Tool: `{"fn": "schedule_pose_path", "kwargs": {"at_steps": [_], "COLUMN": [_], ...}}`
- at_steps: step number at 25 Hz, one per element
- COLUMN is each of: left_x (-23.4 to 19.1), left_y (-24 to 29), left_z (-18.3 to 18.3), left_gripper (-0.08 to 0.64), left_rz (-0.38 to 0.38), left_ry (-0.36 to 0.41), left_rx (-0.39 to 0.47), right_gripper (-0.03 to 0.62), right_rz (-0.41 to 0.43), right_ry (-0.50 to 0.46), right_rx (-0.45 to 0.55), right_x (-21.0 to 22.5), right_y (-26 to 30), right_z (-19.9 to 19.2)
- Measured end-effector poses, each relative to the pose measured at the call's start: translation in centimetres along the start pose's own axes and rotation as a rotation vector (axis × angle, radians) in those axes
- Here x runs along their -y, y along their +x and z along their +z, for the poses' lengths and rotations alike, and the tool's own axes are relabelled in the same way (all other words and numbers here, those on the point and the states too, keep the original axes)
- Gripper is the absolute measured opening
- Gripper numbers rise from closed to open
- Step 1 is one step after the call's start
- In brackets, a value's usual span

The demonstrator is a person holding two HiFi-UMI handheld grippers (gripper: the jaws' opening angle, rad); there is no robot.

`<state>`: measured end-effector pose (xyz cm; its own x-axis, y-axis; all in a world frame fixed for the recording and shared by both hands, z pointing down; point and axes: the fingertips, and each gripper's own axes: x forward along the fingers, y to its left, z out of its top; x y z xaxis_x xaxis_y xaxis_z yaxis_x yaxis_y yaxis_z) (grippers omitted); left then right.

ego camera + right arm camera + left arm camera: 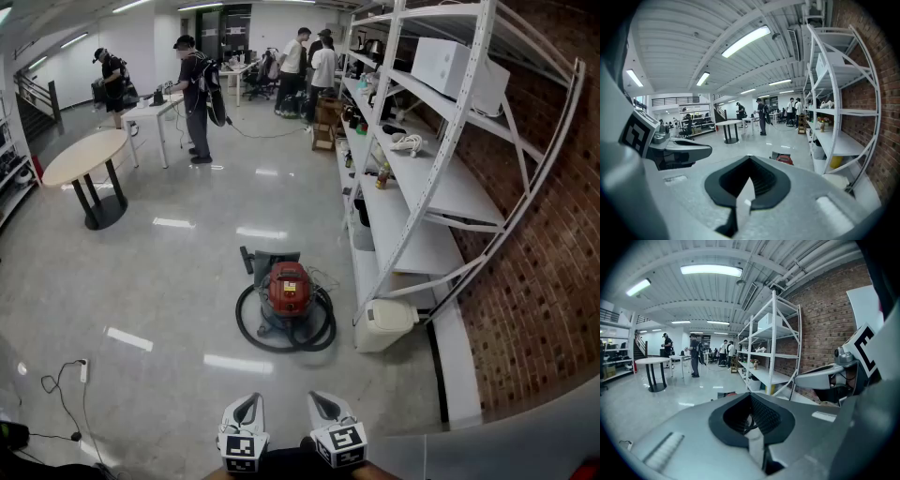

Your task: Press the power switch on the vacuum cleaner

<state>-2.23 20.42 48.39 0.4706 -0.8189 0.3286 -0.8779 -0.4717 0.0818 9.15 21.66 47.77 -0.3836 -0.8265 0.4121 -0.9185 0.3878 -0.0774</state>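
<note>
You are holding the left gripper [243, 410] and the right gripper [328, 406] side by side at 6 o'clock, each with jaws together on nothing, well apart from the target. The vacuum cleaner [288, 291] is sitting at 12 o'clock, ringed by its black hose [253, 333]. The switch is not showing at this range, so be bringing one closed tip squarely over the red housing, clearing the hose.

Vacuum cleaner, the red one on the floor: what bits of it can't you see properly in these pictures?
- Power switch: too small to pick out in the head view on the red canister vacuum cleaner.
- Its lower half: hidden in the right gripper view behind the grey right gripper.
- Nearly all of it: hidden in the left gripper view behind the grey left gripper.
</note>
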Motion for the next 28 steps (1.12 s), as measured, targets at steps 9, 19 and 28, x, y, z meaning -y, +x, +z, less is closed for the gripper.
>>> {"fn": "schedule_pose_path", "kwargs": {"at_steps": [9, 19, 28], "left_x": [-0.2, -1.8, -4.5], "left_y": [-0.3, -0.7, -2.1], "left_z": [-1.5, -1.7, -2.0], "left_gripper": [0.015, 0.015, 0.015], "left_rz": [-0.003, 0.027, 0.056], "left_ry": [-0.039, -0.102, -0.109], "left_rx": [-0.010, -0.006, -0.002], "right_gripper": [-0.009, -0.009, -0.009], "right_rz": [-0.005, 0.013, -0.008], "right_ry": [0.003, 0.053, 0.051], "right_rx": [0.012, -0.003, -0.003], "right_x": [-0.3, -0.5, -2.3], "right_y": [0.0, 0.5, 1.0], "right_z": [-0.7, -1.2, -0.5]}}
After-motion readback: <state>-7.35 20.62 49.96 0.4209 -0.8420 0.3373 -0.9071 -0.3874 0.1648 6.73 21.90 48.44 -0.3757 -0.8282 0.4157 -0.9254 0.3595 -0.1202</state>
